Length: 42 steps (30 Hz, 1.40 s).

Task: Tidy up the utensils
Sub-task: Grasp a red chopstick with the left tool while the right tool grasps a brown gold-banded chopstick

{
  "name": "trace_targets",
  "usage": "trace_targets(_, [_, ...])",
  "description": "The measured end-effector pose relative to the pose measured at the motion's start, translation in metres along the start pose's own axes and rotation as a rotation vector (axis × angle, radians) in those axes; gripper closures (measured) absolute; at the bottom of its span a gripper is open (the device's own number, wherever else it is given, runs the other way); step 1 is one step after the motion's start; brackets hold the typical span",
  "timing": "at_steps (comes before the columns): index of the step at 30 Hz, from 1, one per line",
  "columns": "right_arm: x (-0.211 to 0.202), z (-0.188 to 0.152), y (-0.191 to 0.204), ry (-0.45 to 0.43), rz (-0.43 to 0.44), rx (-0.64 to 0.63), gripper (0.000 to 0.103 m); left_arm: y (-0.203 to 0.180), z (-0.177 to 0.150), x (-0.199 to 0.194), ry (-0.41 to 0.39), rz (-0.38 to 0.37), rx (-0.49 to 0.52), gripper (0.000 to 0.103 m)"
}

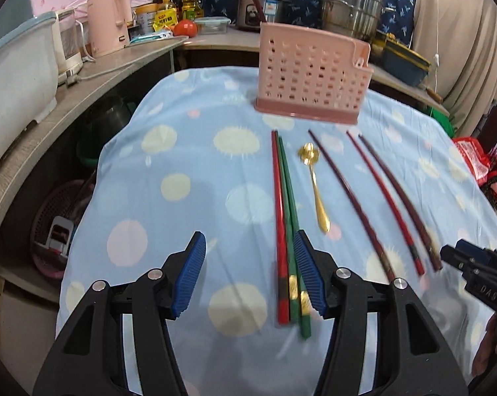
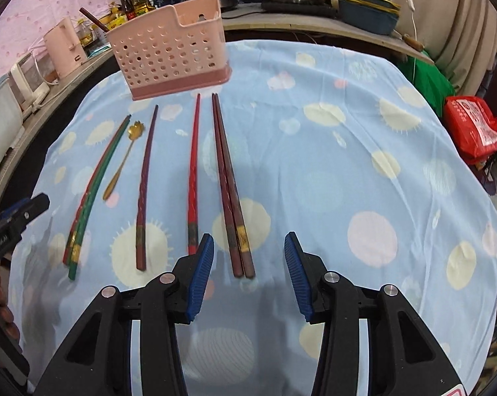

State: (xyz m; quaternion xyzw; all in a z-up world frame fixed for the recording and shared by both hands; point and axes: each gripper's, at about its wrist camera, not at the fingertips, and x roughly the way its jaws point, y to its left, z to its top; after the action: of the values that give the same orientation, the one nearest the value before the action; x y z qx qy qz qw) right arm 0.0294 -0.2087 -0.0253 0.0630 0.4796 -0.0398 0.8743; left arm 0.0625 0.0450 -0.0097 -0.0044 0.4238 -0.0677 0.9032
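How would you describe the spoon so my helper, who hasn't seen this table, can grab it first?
Find the pink perforated basket on the blue dotted tablecloth. In front of it lies a row of chopsticks; the spoon lies between the red-and-green bundle and a dark maroon stick. It alone is gold, short and flower-bowled.

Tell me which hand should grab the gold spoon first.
Left, probably. The left gripper sits by the red and green chopsticks, right beside the gold spoon. The right gripper hovers over the dark pair, farther away.
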Motion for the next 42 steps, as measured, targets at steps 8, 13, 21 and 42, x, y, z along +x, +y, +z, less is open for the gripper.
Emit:
trace_targets(8, [0.006,-0.007,-0.007,0.018,-0.004,0.025,0.068,0.002,-0.021,0.009,0.051,0.007,0.015,0.055])
trace_targets(13, [0.01,-0.005,-0.005,0.021,-0.008,0.017,0.074,0.002,-0.024,0.013,0.068,0.009,0.02,0.06])
trace_targets(21, [0.015,-0.001,-0.002,0.014,-0.013,0.003,0.077,0.001,-0.029,0.02,0.093,0.008,0.025,0.062])
trace_targets(42, [0.022,-0.003,0.003,0.025,-0.02,-0.028,0.086,-0.01,-0.029,0.021,0.099,-0.017,0.045,0.062])
